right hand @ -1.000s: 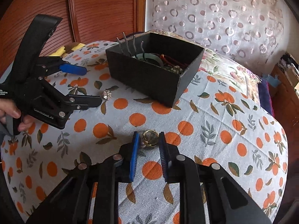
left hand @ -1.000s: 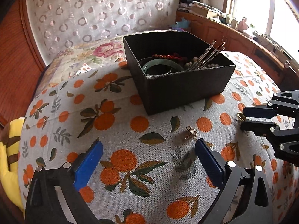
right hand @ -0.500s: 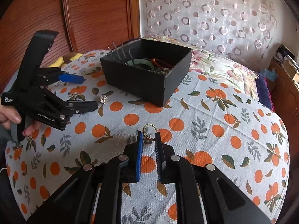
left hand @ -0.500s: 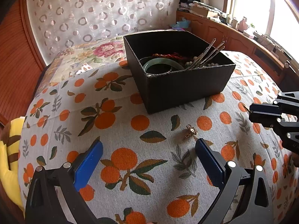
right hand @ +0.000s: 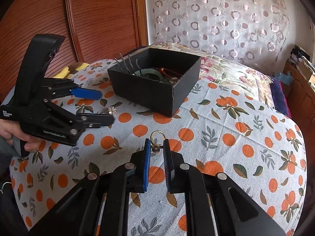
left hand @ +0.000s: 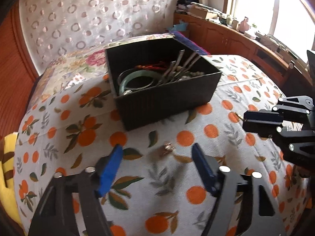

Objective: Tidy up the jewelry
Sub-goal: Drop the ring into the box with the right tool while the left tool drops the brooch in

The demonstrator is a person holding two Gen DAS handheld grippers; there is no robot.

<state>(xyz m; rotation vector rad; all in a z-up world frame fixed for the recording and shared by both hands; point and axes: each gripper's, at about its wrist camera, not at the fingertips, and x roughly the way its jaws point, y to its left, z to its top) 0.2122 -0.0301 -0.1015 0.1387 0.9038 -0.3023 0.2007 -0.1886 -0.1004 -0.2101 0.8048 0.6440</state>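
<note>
A black jewelry box (left hand: 163, 82) (right hand: 155, 82) stands on the orange-print cloth and holds a green bangle (left hand: 137, 79), hairpins and beads. A small silver flower-shaped piece (left hand: 167, 149) (right hand: 112, 110) lies on the cloth in front of the box. My left gripper (left hand: 157, 157) (right hand: 107, 106) is open, its jaws either side of that piece and just short of it. My right gripper (right hand: 156, 147) is shut on a gold ring earring (right hand: 156, 137) and holds it above the cloth; it also shows in the left wrist view (left hand: 246, 121).
The cloth covers a bed with a floral quilt (right hand: 226, 68) behind the box. A wooden wardrobe (right hand: 88, 19) stands on the left. A wooden sideboard (left hand: 236, 39) with clutter runs under the window. A yellow cushion (left hand: 7, 167) lies at the bed's left edge.
My right gripper closed on the gold earring and lifted it off the cloth. My left gripper moved forward toward the silver piece, still open.
</note>
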